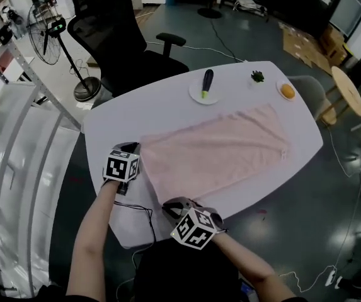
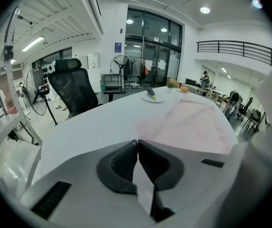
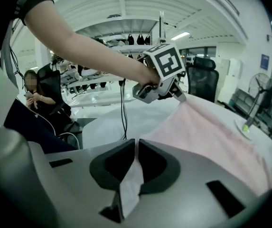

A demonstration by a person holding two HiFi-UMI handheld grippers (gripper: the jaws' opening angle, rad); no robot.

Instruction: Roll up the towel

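Note:
A pink towel (image 1: pixel 215 153) lies spread flat on the white oval table (image 1: pixel 104 128), its long side running away from me to the right. My left gripper (image 1: pixel 131 148) sits at the towel's near left corner, jaws shut, and in the right gripper view the cloth (image 3: pixel 221 137) rises to the left gripper's (image 3: pixel 182 97) tips. My right gripper (image 1: pixel 172 204) is at the near right corner, jaws shut with a strip of fabric pinched between them (image 3: pixel 136 142). In the left gripper view the towel (image 2: pixel 192 125) starts right at the closed left gripper (image 2: pixel 137 141).
Beyond the towel stand a white plate (image 1: pixel 196 96) with a dark green-tipped object (image 1: pixel 206 82), a small green item (image 1: pixel 257 76) and an orange (image 1: pixel 287 91) on a dish. A black office chair (image 1: pixel 126 43) stands behind the table, and a cable (image 1: pixel 147 218) crosses its near edge.

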